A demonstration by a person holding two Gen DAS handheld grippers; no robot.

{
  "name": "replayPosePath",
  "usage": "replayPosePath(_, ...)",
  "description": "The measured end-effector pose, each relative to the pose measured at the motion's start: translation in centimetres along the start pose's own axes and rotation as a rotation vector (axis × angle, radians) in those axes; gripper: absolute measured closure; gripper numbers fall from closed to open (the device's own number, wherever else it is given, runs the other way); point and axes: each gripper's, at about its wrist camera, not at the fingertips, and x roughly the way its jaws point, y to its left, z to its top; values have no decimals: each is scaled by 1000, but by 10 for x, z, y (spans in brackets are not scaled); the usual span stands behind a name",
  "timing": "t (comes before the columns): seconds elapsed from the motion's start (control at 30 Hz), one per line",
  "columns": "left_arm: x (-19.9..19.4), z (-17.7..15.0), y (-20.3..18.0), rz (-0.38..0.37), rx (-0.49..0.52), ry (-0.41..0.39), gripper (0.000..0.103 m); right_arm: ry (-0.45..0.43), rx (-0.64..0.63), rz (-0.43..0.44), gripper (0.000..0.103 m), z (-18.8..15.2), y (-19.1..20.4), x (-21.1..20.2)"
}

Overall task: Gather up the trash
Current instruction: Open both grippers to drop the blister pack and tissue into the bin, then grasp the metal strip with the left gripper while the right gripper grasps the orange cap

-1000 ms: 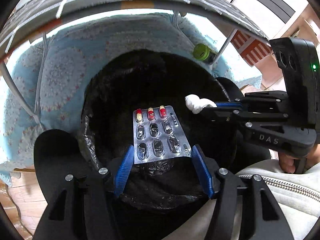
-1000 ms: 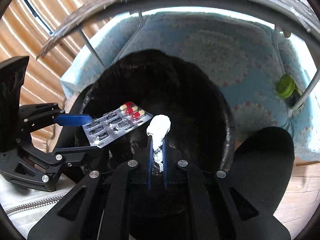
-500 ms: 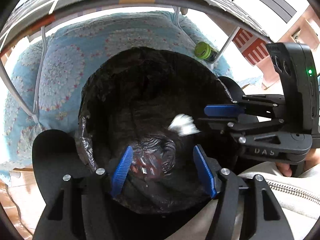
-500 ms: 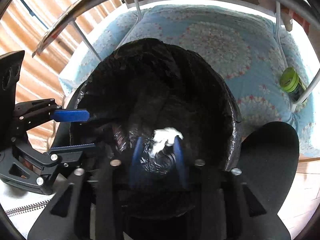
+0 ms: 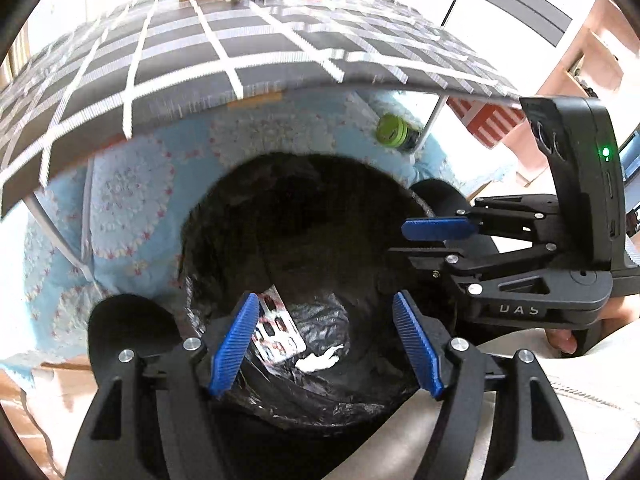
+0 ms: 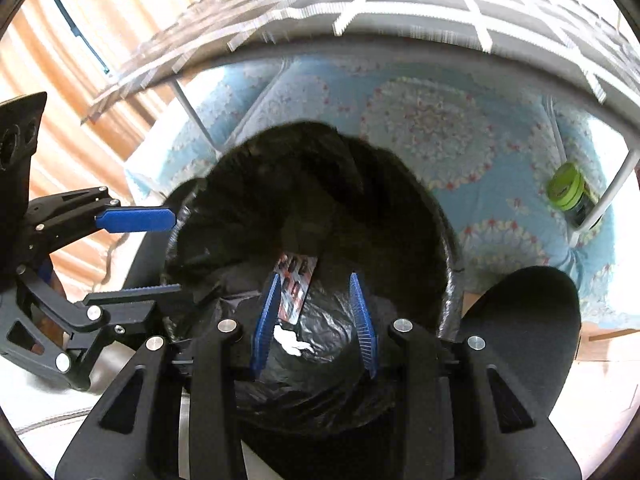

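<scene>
A bin lined with a black bag stands below both grippers. At its bottom lie a silver pill blister pack and a white crumpled tissue. My left gripper hangs above the bin mouth; its jaws are opening and nothing is between them. My right gripper is open over the bin with nothing gripped. Each gripper shows in the other's view: the right gripper at the bin's right rim, the left gripper at its left rim.
A table under a grey checked cloth overhangs the bin's far side. Light blue patterned fabric lies beneath it, with a green-lidded jar by a white table leg. A person's grey garment is near right.
The blister pack left my left gripper and the tissue left my right gripper; both dropped to the bin's bottom. Both pairs of jaws opened, and the left gripper rose.
</scene>
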Motion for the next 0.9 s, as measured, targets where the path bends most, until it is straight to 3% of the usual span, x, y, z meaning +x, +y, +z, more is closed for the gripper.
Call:
replayPosePath(0.6, -82, 60, -12, 39, 145, -268, 36, -239, -74, -20, 67, 39, 9, -85)
replayPosePath(0.9, -90, 89, -4, 57, 175, -306, 36, -334, -73, -59, 67, 77, -3, -103)
